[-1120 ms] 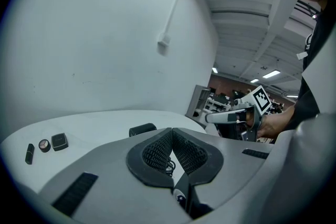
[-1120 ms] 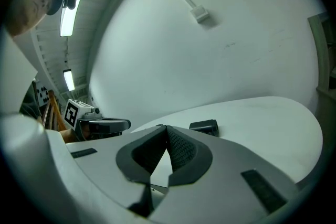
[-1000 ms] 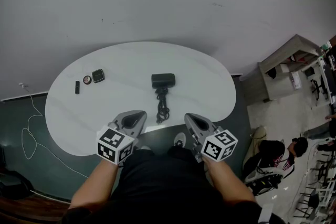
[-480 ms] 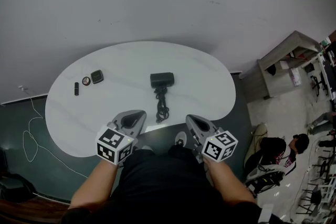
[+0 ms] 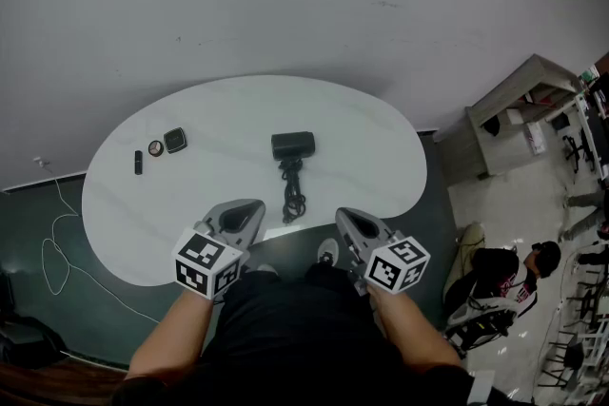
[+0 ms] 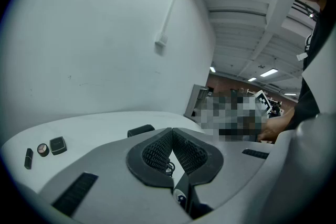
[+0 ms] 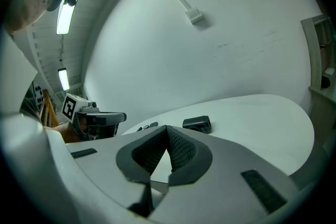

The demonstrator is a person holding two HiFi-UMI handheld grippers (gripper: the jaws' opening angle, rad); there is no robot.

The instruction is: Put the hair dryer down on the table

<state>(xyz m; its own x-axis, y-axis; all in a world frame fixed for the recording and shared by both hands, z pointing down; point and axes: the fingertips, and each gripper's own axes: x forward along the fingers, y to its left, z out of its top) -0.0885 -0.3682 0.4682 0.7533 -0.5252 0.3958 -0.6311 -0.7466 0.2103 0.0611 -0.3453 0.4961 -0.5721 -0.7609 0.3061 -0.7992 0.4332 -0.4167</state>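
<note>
The black cylindrical hair dryer (image 5: pixel 294 145) is lying crosswise, well ahead of the closed, empty left gripper (image 5: pixel 253 206) and right gripper (image 5: pixel 343 215), its coiled black cord (image 5: pixel 293 195) trailing back toward them.

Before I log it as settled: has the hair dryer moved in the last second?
No. The hair dryer lies just as far right of the square black case as before.

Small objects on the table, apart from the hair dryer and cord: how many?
3, grouped near the table's left end: a thin dark stick, a small round item beside it, and a dark square item rightmost. None appears hidden.
</note>
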